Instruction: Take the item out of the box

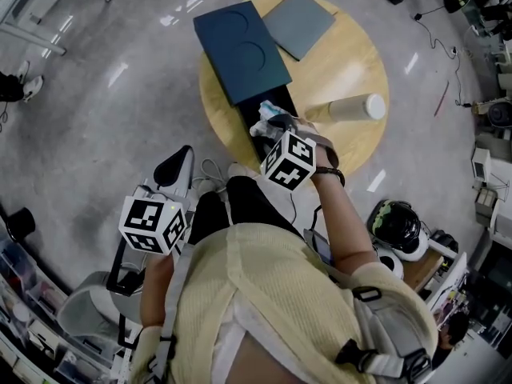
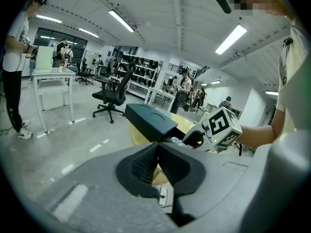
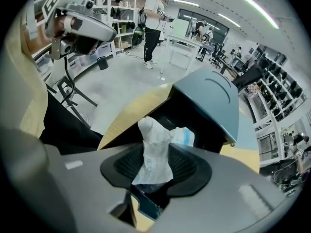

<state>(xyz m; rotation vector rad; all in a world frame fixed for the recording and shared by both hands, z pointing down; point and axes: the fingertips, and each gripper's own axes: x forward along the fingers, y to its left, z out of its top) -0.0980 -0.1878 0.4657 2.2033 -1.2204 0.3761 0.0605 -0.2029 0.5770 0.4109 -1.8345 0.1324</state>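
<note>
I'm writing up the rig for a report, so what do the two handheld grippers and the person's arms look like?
Both the left gripper and right gripper have grey plastic bodies with black ribbed fingers. Each carries a white cube printed with black square markers. The right wrist has a dark band; the top is pale yellow knit.

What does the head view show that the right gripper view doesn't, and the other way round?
Head view only: a white cylinder lying on its side. Right gripper view only: the right gripper with jaws closed on a white crumpled packet. Both: the dark teal box and the round wooden table.
</note>
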